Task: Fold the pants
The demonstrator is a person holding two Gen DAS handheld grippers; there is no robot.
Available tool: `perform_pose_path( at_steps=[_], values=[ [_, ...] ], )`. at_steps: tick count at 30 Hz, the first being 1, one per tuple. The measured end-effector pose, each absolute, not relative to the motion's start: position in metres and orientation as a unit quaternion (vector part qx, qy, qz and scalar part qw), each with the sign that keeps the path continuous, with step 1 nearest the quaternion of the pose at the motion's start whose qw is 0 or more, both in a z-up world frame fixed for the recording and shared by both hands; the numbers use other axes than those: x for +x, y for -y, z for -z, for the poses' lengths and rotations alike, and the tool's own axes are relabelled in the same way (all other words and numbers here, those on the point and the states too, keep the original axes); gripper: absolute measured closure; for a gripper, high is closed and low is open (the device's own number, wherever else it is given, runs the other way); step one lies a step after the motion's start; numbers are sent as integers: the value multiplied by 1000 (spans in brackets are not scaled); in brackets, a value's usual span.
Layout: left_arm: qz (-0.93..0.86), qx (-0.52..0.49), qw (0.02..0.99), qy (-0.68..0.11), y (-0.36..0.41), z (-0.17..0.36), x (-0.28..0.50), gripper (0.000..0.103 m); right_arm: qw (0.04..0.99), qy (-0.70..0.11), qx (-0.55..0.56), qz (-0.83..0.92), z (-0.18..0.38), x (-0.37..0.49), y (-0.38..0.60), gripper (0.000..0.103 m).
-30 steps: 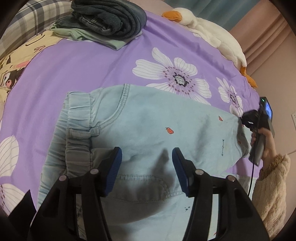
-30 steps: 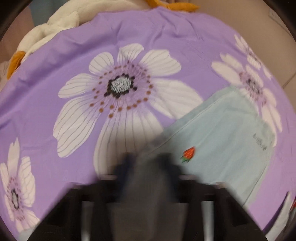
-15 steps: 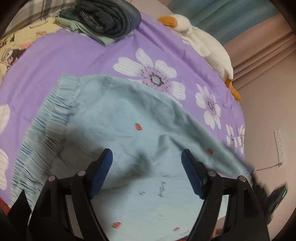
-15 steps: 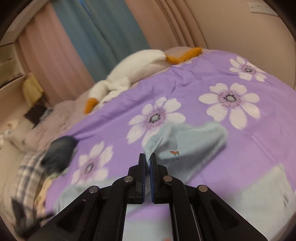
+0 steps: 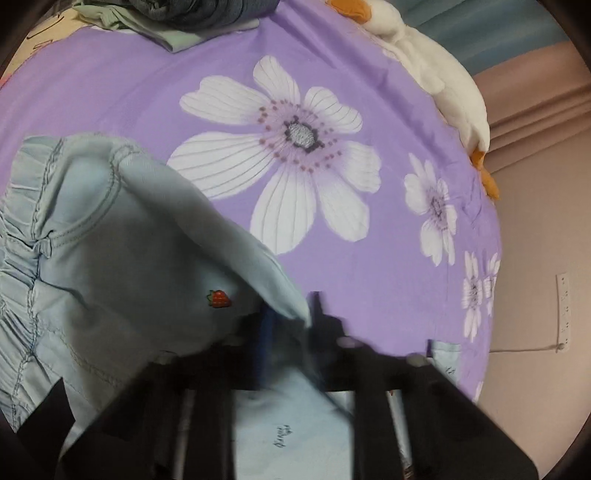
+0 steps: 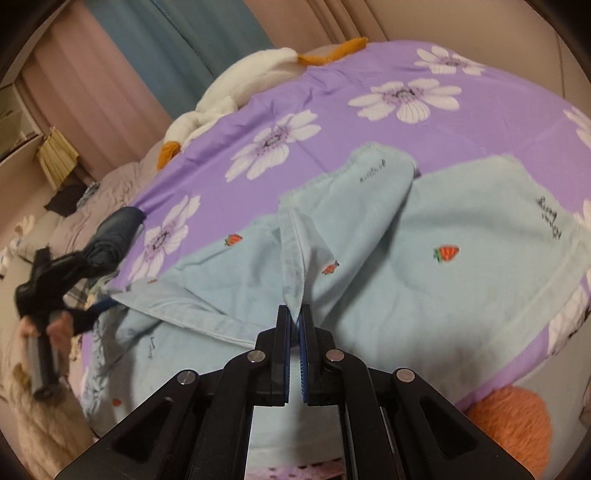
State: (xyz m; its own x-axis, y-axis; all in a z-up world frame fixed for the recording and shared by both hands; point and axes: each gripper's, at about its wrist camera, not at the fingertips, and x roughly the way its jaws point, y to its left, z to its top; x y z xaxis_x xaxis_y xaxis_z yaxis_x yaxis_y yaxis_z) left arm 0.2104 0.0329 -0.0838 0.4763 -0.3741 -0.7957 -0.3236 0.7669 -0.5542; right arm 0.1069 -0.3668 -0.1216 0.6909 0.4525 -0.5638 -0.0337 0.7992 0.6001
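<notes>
Light blue pants (image 6: pixel 424 258) with small strawberry prints lie on a purple flowered bedspread (image 6: pixel 332 96). My right gripper (image 6: pixel 294 314) is shut on a hem corner of the pants and holds it lifted. In the left wrist view the pants (image 5: pixel 110 266) show their gathered waistband at the left. My left gripper (image 5: pixel 290 314) is blurred, its jaws nearly together on a fold of the pants. The left gripper also shows at the left of the right wrist view (image 6: pixel 88 314), pinching the fabric edge.
A stack of folded dark jeans and green clothes (image 5: pixel 177 14) lies at the far edge of the bed. A white plush goose (image 5: pixel 436 85) lies along the far right side. A pink wall (image 5: pixel 535 258) runs beside the bed. An orange round object (image 6: pixel 513 417) sits below the bed's edge.
My left gripper has closed from wide open onto a fold of the pants. My right gripper has carried the hem corner over the pants, so a leg now lies doubled over.
</notes>
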Motion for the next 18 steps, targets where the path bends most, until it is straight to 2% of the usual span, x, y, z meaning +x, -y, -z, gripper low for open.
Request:
perform_pose_path(
  at_steps=[2, 10, 14, 18],
  values=[
    [20, -334, 799, -499, -33, 81, 198, 93, 873, -369, 287, -139, 124, 105, 368, 99],
    [99, -316, 846, -417, -37, 21, 90, 94, 878, -352, 301, -118, 120, 93, 388, 99],
    [123, -331, 825, -441, -33, 39, 41, 94, 884, -350, 297, -90, 119, 89, 395, 99],
    [93, -304, 820, -475, -23, 69, 15, 93, 887, -359, 283, -72, 124, 88, 396, 99]
  ],
)
